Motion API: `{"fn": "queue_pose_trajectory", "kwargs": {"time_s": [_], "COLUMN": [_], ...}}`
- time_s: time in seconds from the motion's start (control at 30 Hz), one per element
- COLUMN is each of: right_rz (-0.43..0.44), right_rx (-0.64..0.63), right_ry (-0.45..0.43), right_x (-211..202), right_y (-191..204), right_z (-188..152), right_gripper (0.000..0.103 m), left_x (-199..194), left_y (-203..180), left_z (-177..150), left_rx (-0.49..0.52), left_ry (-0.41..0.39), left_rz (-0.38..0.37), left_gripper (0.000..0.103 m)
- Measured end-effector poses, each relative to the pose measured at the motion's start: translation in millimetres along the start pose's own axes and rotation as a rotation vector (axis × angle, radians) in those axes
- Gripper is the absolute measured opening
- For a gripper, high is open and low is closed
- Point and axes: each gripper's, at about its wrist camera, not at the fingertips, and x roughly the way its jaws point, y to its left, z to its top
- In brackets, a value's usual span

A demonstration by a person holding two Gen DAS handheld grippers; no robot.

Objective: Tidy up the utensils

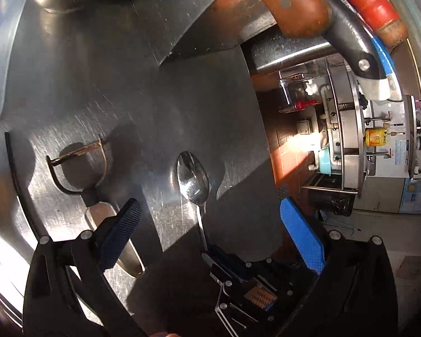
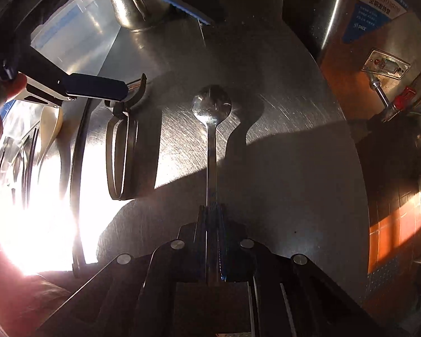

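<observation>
Right gripper [image 2: 214, 219] pinches the shiny metal spoon [image 2: 211, 106] handle at lower centre; only the left view shows the left gripper [image 1: 210, 224] gaping empty, textured blue pads, over scratched steel table [image 1: 98, 70].

From my right gripper's camera, the steel table [image 2: 280, 146] is bare to the right of the spoon [image 2: 212, 104], so I see free room there up to the table's edge. To the left, a peeler [image 2: 120, 151] lies near the spoon and narrows the passage. My left gripper [image 2: 98, 87] hangs over the peeler's far end. Far left, a metal cup [image 2: 126, 2] stands beside a clear plastic bin [image 2: 78, 36]. The near left is lost in glare.
</observation>
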Motion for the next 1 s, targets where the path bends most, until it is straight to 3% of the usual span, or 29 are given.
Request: {"fn": "queue_pose_trajectory", "kwargs": {"time_s": [0.2, 0.33, 0.4, 0.53, 0.67, 0.9, 1.0], "right_rz": [0.065, 0.091, 0.104, 0.119, 0.135, 0.167, 0.162], "right_rx": [0.036, 0.044, 0.048, 0.058, 0.067, 0.082, 0.081], "right_ry": [0.016, 0.015, 0.013, 0.007, 0.002, 0.005, 0.006], "right_x": [-4, -8, -9, -12, -17, -21, -18], "right_y": [-10, -16, -18, -22, -26, -27, -31], "right_z": [-21, -33, -36, -41, -48, -46, -38], "right_gripper": [0.009, 0.009, 0.009, 0.009, 0.01, 0.011, 0.011], "left_x": [41, 53, 59, 61, 67, 66, 63], "left_y": [7, 3, -2, -4, 5, 21, 16], "left_z": [-11, -18, -22, -26, -32, -38, -39], "left_rx": [-0.077, -0.069, -0.057, -0.06, -0.104, -0.143, -0.126], "left_ry": [0.11, 0.11, 0.106, 0.104, 0.112, 0.107, 0.095], "left_rz": [-0.058, -0.066, -0.069, -0.044, -0.05, -0.129, -0.116], "left_gripper": [0.096, 0.095, 0.073, 0.052, 0.019, 0.004, 0.004]}}
